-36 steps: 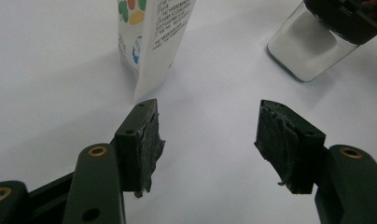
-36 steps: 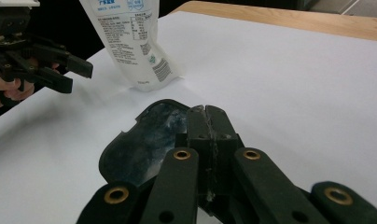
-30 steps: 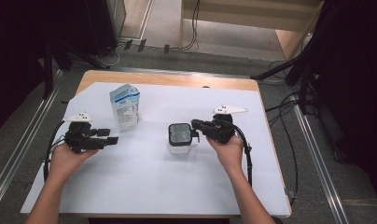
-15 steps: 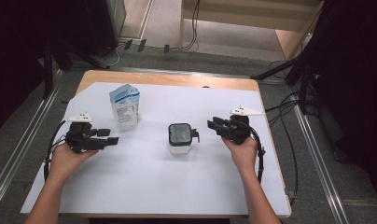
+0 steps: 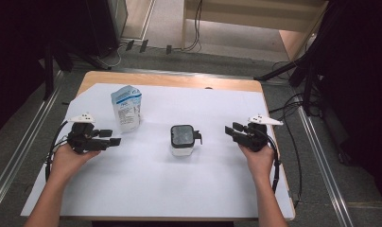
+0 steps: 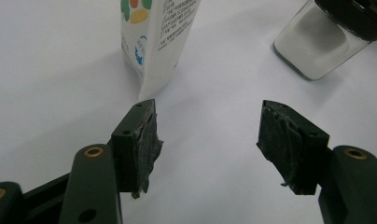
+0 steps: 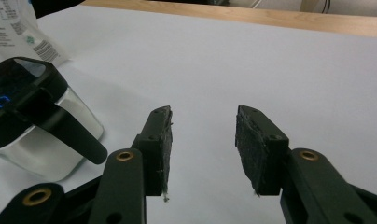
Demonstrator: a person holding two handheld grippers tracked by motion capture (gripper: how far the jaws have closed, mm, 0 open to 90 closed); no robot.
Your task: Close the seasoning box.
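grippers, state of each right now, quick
left gripper: open, holding nothing.
right gripper: open, jaws have just been opening, nothing between them.

Overhead view facing forward-down, two close low views, sharing jar (image 5: 182, 140)

Standing mid-sheet on the table (image 5: 170, 80): a lidded jar (image 5: 182, 140). Behind and left of it, an upright pouch (image 5: 126, 108). Flanking the jar, well apart: left gripper (image 5: 114, 137), right gripper (image 5: 230, 130).

The left gripper (image 6: 207, 140), jaws apart and empty, faces a pouch (image 6: 154, 42) and a jar (image 6: 326, 42).
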